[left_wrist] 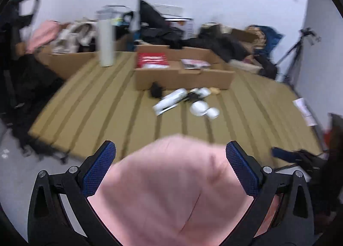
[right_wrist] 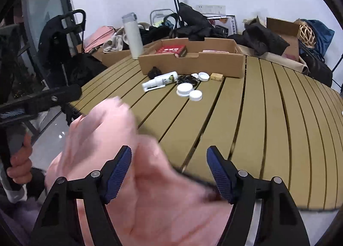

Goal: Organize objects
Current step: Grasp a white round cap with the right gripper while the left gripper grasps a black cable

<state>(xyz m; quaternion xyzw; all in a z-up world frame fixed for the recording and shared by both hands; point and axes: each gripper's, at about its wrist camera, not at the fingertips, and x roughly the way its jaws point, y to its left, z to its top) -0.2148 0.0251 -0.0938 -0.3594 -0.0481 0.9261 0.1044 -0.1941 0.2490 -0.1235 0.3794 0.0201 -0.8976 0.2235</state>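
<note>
My left claw (left_wrist: 170, 155) and right claw (right_wrist: 169, 160) both stand wide apart around a pink cloth (left_wrist: 171, 192) bunched at the desk's (right_wrist: 268, 117) near edge. Nothing pinches it, so I judge it could slide off. Farther on, loose caps (right_wrist: 189, 91) could scatter before reaching the cardboard box (right_wrist: 193, 63).

Both grippers' jaws spread wide.

The olive slatted tabletop (right_wrist: 257, 104) carries an open cardboard box (right_wrist: 193, 63), a white spray bottle (right_wrist: 159, 80), white round lids (right_wrist: 189, 91) and a tall white flask (right_wrist: 133, 35).
</note>
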